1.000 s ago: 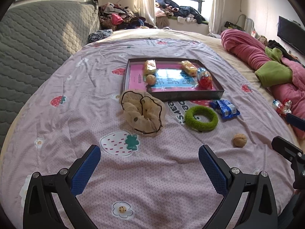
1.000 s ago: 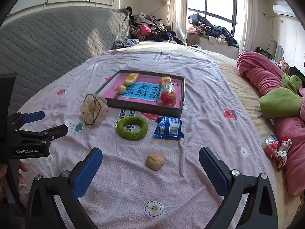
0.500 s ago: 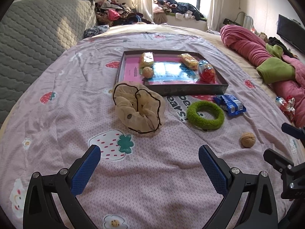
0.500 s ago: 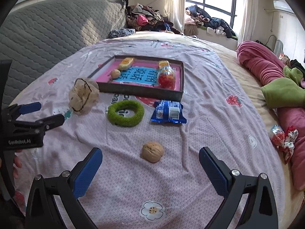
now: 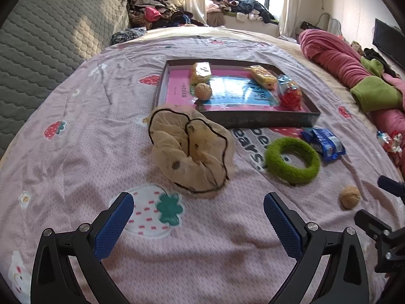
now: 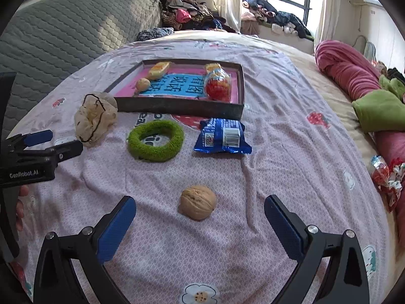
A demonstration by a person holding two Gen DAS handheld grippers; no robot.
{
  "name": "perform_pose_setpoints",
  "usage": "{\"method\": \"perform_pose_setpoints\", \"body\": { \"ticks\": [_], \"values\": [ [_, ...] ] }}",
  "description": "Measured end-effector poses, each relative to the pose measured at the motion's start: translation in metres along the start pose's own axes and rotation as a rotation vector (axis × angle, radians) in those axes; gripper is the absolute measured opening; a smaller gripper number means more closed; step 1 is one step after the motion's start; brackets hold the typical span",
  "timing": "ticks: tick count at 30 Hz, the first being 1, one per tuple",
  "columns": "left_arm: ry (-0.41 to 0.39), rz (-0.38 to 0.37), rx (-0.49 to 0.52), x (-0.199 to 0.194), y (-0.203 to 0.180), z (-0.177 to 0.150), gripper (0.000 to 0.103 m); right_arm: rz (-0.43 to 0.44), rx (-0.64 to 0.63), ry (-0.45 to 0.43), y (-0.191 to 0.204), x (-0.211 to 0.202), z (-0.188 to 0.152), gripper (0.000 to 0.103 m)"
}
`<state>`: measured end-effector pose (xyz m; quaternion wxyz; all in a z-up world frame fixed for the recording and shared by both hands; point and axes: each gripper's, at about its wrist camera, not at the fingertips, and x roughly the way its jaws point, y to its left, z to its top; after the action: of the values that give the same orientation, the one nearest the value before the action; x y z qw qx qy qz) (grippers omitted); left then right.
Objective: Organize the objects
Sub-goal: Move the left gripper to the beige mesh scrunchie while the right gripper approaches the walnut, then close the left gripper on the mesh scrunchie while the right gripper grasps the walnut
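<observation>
A dark tray (image 5: 265, 120) (image 6: 177, 107) on the bed holds two yellow snack packs, a walnut and a red snack bag. In front of it lie a beige scrunchie (image 5: 189, 149) (image 6: 95, 119), a green ring (image 5: 291, 160) (image 6: 155, 140), a blue snack pack (image 5: 325, 143) (image 6: 222, 139) and a loose walnut (image 5: 349, 197) (image 6: 197, 202). My left gripper (image 5: 198, 214) is open and empty, just short of the scrunchie. My right gripper (image 6: 200, 216) is open and empty, with the loose walnut between its fingertips' line.
The pink strawberry-print bedsheet (image 5: 76, 152) covers the bed. A grey quilted headboard (image 5: 45, 40) stands at the left. Pink and green bedding (image 6: 367, 96) lies at the right, with a red-white wrapper (image 6: 384, 174) beside it. Clothes pile by the window.
Both grippers have moved forward and lower. The scrunchie is nearer the left gripper and the loose walnut nearer the right. Both stay open.
</observation>
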<state>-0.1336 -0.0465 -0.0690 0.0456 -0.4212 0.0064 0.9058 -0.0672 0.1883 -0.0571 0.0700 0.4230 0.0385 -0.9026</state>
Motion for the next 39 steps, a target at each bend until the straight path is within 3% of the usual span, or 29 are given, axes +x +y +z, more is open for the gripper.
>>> {"method": "perform_pose_setpoints", "body": {
  "ticks": [25,27,29,31,39],
  "values": [
    [0.03,-0.016,-0.014,0.039,0.003,0.02,0.101,0.005,0.031,0.021,-0.002,0.026,0.002,0.102],
    [0.028,-0.014,-0.019,0.042,0.004,0.021,0.095,0.003,0.037,0.03,-0.002,0.03,0.002,0.096],
    [0.037,-0.021,-0.026,0.045,0.004,0.022,0.087,0.0,0.042,0.038,-0.001,0.033,0.002,0.081],
    [0.049,-0.036,-0.034,0.048,0.004,0.024,0.077,0.007,0.043,0.058,0.0,0.036,0.001,0.077],
    [0.064,-0.047,-0.037,0.057,0.001,0.026,0.063,0.018,0.035,0.059,0.008,0.04,0.002,0.063]
  ]
}}
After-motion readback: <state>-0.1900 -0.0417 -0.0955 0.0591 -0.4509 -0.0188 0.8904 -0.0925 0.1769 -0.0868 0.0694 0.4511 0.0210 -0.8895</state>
